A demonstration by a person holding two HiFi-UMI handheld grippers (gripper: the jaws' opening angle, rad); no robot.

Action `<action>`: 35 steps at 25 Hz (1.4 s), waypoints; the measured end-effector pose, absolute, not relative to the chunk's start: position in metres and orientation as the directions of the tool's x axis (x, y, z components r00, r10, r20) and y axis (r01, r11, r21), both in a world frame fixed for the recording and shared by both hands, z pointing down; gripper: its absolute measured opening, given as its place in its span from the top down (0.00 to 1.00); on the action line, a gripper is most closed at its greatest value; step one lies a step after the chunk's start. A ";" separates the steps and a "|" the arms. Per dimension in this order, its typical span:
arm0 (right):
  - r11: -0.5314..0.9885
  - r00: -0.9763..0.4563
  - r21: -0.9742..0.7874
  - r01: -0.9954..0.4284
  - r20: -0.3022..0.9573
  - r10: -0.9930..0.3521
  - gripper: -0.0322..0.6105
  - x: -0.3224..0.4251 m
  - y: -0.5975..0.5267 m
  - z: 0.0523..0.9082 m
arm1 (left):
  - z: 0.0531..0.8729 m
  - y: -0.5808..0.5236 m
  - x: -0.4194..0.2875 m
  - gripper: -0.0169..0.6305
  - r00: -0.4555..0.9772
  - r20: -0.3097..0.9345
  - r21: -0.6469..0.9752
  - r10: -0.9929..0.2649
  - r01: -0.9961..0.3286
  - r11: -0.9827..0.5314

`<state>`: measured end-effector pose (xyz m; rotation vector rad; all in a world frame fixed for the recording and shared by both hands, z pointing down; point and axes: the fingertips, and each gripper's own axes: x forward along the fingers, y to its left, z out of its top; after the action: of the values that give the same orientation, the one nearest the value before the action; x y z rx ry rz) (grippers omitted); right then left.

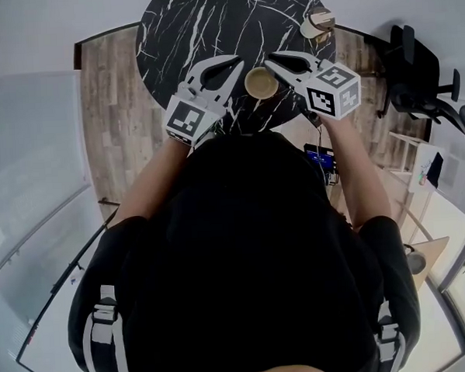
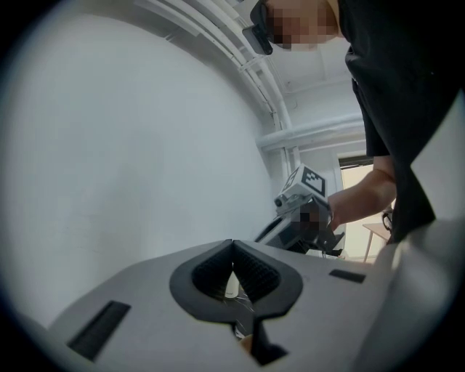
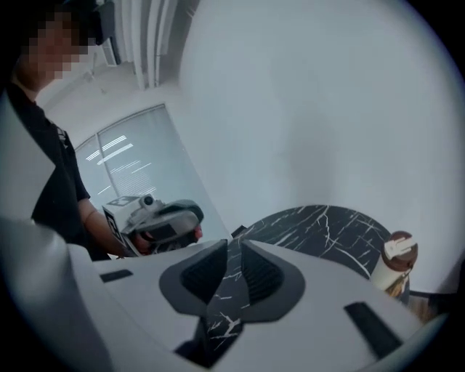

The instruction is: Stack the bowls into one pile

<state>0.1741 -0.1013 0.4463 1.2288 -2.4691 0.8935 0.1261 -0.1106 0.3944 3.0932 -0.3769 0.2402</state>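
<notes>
In the head view a tan bowl [image 1: 260, 83] sits on the near part of the round black marble table [image 1: 208, 19]. Whether it is a single bowl or a pile I cannot tell. My left gripper [image 1: 238, 61] hovers just left of it, fingertips touching, nothing held; its own view shows the jaws [image 2: 232, 245] closed. My right gripper [image 1: 269, 60] is raised just right of the bowl. Its jaws [image 3: 231, 243] stand a narrow slit apart, with only the marble table [image 3: 327, 225] showing through. The two grippers point toward each other.
A cream lidded cup [image 1: 317, 21] stands at the table's far right edge, also in the right gripper view as the cup [image 3: 396, 261]. A black office chair [image 1: 413, 78] is to the right. Wooden floor [image 1: 112, 110] surrounds the table, and a glass partition [image 1: 31, 192] runs along the left.
</notes>
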 end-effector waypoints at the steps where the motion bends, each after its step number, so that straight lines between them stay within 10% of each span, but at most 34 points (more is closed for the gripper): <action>1: 0.479 -0.624 -0.403 -0.780 0.434 -0.650 0.86 0.171 -0.101 0.435 | 0.393 -0.111 0.126 0.97 0.959 0.152 -0.002 -0.238 -0.241 -0.971; 10: 0.573 -0.632 -0.283 -0.769 0.202 -0.748 0.93 0.173 -0.093 0.377 | 0.378 -0.111 0.129 0.97 0.963 0.111 0.007 -0.245 -0.247 -0.969; 35: 0.504 -0.510 -0.077 -0.860 0.114 -0.853 0.95 0.160 -0.067 0.359 | 0.346 -0.086 0.132 0.97 0.977 0.039 -0.002 -0.209 -0.209 -0.978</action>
<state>0.1600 -0.0672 0.3591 1.5231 -2.6711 0.1898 0.1317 -0.0863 0.3461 3.1219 -0.3302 0.0606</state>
